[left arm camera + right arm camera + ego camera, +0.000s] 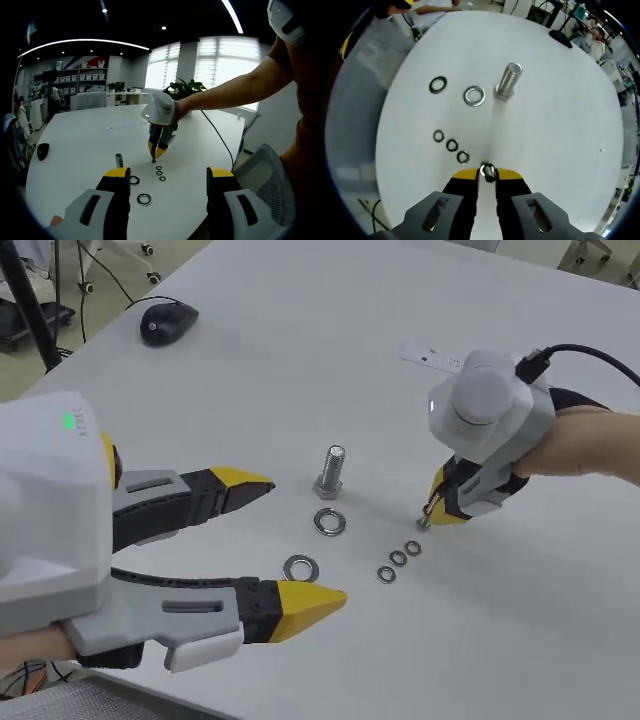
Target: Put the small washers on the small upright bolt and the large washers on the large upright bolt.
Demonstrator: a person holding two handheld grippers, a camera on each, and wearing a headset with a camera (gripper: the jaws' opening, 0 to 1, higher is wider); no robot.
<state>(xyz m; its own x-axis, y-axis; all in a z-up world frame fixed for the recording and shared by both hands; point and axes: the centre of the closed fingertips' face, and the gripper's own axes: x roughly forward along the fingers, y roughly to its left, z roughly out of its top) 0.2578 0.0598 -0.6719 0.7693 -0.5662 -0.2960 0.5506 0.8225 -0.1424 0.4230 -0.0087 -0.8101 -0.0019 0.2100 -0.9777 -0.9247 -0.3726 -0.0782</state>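
Currently, the white worktop spans the head view. The left gripper sits lower left, jaws wide apart and empty. The right gripper sits centre right. The large bolt stands upright at centre, with two large washers flat below it. The small bolt stands clamped between the right gripper's narrow jaws, three small washers in a row just beside it.

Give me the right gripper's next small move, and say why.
Probably ease the right gripper open and lift it clear of the small bolt. Its fingers are shut on that bolt, which seems to stand on the table. All three small washers lie flat beside it, so the gripper must be free to pick one up.
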